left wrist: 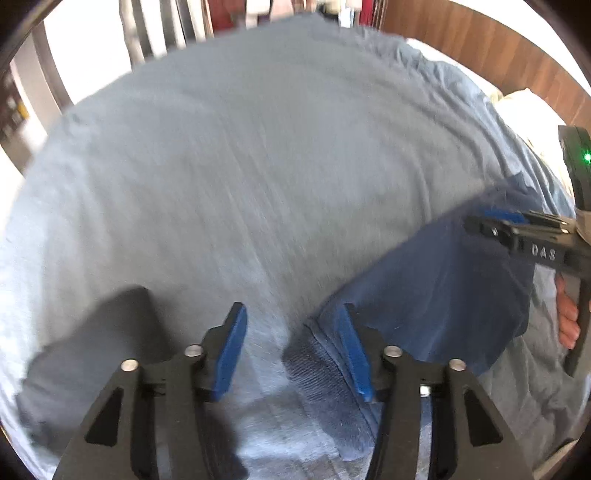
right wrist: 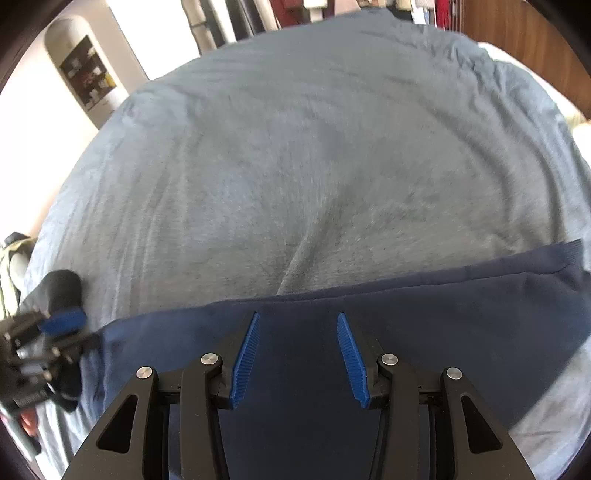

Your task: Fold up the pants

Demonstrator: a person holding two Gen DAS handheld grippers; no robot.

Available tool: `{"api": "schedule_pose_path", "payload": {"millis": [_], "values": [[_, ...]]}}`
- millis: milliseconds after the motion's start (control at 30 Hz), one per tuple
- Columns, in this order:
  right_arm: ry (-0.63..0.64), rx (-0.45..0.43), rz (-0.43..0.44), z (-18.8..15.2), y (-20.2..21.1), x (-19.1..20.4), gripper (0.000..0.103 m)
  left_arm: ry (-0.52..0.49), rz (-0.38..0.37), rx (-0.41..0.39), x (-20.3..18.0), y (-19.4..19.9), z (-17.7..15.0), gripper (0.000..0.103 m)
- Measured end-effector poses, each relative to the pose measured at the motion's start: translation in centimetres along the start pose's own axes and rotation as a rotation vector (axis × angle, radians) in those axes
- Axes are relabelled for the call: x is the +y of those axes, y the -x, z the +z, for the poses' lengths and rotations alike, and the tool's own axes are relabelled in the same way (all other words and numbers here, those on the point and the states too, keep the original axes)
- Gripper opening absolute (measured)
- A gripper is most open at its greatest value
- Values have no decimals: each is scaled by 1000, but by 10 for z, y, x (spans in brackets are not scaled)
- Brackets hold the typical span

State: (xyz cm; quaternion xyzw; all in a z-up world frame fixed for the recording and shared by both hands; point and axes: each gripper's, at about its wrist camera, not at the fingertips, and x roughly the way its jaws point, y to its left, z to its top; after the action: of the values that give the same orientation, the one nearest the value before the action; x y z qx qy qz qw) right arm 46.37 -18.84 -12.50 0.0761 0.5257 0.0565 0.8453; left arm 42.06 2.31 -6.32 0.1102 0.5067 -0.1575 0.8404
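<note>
Dark blue pants (left wrist: pixel 424 295) lie flat on a blue-grey bed cover (left wrist: pixel 240 166), running from lower centre up to the right. My left gripper (left wrist: pixel 291 314) hovers open just off the pants' near end. A ribbed hem lies below its right pad (left wrist: pixel 354 350), and nothing is pinched. In the right wrist view, the pants (right wrist: pixel 406 332) stretch across the lower frame. My right gripper (right wrist: pixel 297 321) stands open directly over them, its pads apart with only flat cloth beneath. The right gripper (left wrist: pixel 480 221) also shows at the pants' far end. The left gripper (right wrist: pixel 62 321) is blurred at the left edge.
The bed cover (right wrist: pixel 295 166) fills most of both views. A wooden headboard (left wrist: pixel 498 55) and a pale pillow (left wrist: pixel 517 107) are at the upper right. Hanging clothes (left wrist: pixel 221 14) are behind the bed. A hand (left wrist: pixel 567 325) holds the right gripper's handle.
</note>
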Motion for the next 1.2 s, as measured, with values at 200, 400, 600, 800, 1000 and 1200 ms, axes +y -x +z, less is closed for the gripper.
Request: {"api": "schedule_pose_path", "payload": {"millis": [200, 400, 600, 800, 1000, 1200], "values": [[78, -81, -7, -24, 55, 7, 55, -14, 37, -55, -26, 44, -26, 60], [158, -84, -11, -60, 93, 5, 55, 40, 68, -45, -57, 62, -66, 62], [255, -19, -21, -106, 106, -2, 55, 69, 53, 24, -83, 59, -99, 62], [346, 29, -13, -131, 90, -11, 55, 58, 103, 61, -93, 41, -114, 62], [391, 59, 2, -144, 67, -14, 55, 74, 137, 88, -91, 21, -117, 62], [421, 48, 9, -144, 53, -11, 55, 99, 148, 84, -84, 9, -116, 62]]}}
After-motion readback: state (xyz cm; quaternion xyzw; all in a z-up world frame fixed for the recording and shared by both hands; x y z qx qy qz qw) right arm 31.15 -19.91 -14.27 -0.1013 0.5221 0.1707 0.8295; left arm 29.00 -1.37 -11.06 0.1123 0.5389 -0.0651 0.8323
